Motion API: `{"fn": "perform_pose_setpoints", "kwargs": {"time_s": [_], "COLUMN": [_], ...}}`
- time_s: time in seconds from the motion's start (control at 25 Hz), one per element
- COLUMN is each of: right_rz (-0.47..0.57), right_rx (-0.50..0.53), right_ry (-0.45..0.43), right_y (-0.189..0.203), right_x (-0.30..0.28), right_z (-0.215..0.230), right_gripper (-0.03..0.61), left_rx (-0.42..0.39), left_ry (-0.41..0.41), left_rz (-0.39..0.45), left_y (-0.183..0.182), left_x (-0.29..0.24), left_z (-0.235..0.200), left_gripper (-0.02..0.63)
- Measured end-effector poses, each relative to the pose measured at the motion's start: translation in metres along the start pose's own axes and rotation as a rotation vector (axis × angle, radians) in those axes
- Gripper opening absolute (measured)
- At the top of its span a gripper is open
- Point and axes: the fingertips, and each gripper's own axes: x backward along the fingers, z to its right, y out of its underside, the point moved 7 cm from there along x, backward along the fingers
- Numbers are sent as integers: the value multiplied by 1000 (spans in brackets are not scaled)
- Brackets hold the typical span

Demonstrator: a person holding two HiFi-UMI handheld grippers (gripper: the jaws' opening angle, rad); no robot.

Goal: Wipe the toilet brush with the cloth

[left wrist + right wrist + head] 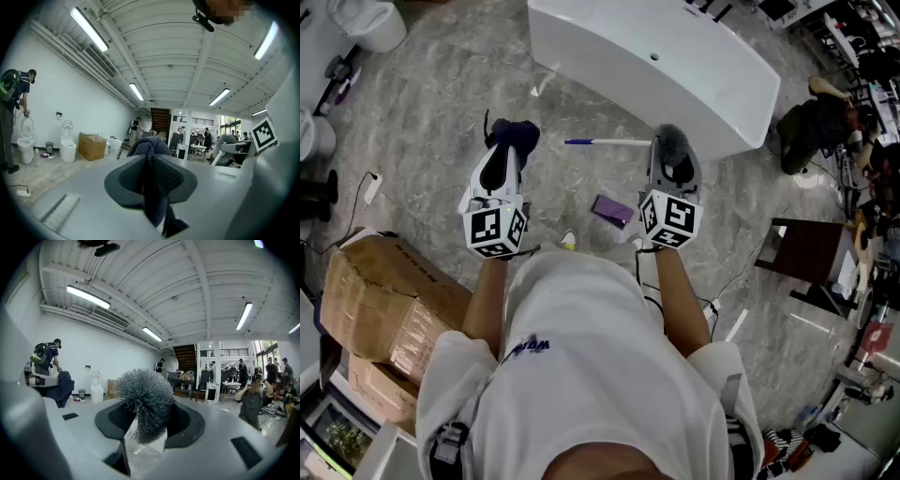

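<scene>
My left gripper (508,152) is shut on a dark blue cloth (512,134) that bunches up past its tips. In the left gripper view the cloth (149,149) hangs down between the closed jaws of the left gripper (151,180). My right gripper (671,157) is shut on the toilet brush (673,142) right by its grey bristle head. The brush's white and blue handle (605,142) sticks out level to the left, toward the cloth, with a gap between them. The bristle head (144,397) fills the space between the jaws of the right gripper (145,422).
A white bathtub (675,56) stands just beyond the grippers. A purple object (612,210) lies on the marble floor below them. Cardboard boxes (384,300) sit at the left, toilets (370,23) at the top left, a dark stool (811,262) and a crouching person (811,131) at the right.
</scene>
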Motion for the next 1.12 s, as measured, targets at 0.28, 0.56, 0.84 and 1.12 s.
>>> {"fn": "perform_pose_setpoints", "kwargs": {"time_s": [0.28,0.56,0.84,1.12], "right_rz": [-14,-6,17,34], "right_rx": [-7,-79,-131,-172], "right_ry": [14,24,70,68], "right_y": [6,14,16,13], "right_x": [10,18,18,22], "right_z": [-3,4,7,0], "right_gripper": [181,183,184,183], "left_rx": [30,-9,-14,-56], "left_ry": [52,33,163,316], "left_rz": [67,47,4,4], "left_y": [-2,-1,-4,-19], "left_x": [7,11,-3,-28], "left_z": [18,40,82,145], "left_gripper": [52,52,52,52]}}
